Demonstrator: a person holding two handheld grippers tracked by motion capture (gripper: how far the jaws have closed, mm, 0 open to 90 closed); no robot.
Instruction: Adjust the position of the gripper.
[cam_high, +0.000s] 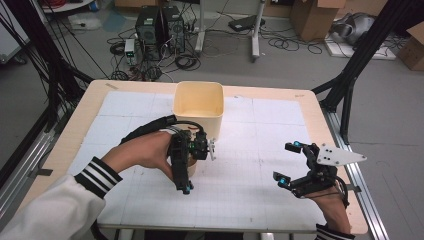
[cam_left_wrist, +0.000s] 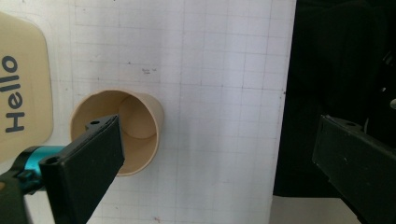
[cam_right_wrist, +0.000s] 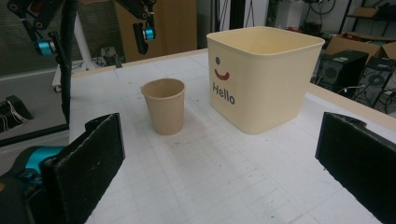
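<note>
A tan paper cup (cam_right_wrist: 163, 112) stands upright on the white gridded mat, a little to the left of a cream square bin (cam_right_wrist: 261, 74) marked "Hello". In the left gripper view I look straight down into the cup (cam_left_wrist: 116, 133), and the bin's rim (cam_left_wrist: 23, 88) is at the left edge. My left gripper (cam_left_wrist: 219, 135) hangs open above the mat. One jaw is over the cup's mouth and nothing is between the pads. In the high view the left gripper (cam_high: 189, 165) points down just in front of the bin (cam_high: 198, 102). My right gripper (cam_high: 286, 163) is open and holds nothing at the table's right.
The mat (cam_high: 250, 150) covers most of the wooden table (cam_high: 320, 130). Beyond the far edge are computer towers (cam_high: 160, 25), cables and cardboard boxes (cam_high: 315, 17) on the floor. Black frame legs (cam_high: 350, 85) stand at the right side.
</note>
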